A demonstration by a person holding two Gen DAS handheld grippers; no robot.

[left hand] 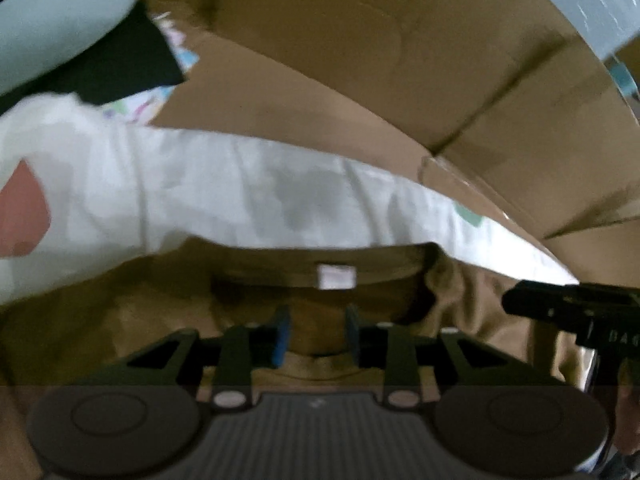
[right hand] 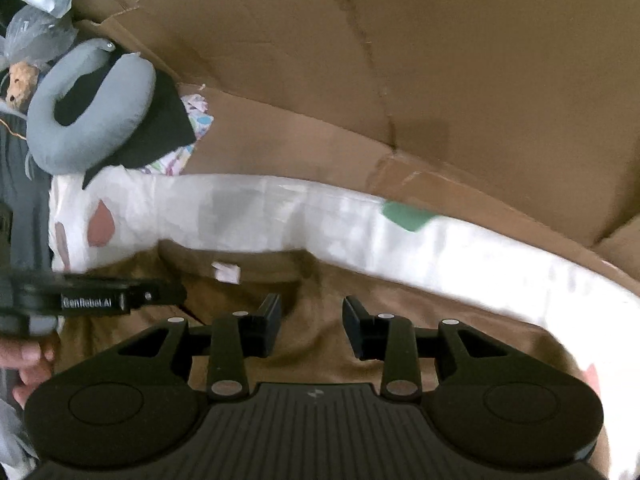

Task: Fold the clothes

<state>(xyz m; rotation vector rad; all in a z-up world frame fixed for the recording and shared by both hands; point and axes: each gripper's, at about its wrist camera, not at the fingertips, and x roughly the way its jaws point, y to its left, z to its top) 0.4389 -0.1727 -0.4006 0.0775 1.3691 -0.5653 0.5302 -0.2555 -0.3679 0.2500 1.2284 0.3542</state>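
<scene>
Brown shirt [left hand: 120, 320] lies spread on a white patterned sheet [left hand: 240, 192], its collar and label [left hand: 335, 276] just ahead of the left claw [left hand: 318, 334], which is nearer than the right claw [right hand: 312, 326]; both stand open, empty, low over the cloth beside the cardboard [right hand: 400, 80].

Behind your work surface you have big sheets of brown cardboard [right hand: 440, 60], creased and flattened, standing as a backdrop, with a white patterned sheet [right hand: 248, 208] spread below; a grey neck pillow [right hand: 92, 120] and clear plastic bags [right hand: 36, 36] sit at your left
</scene>
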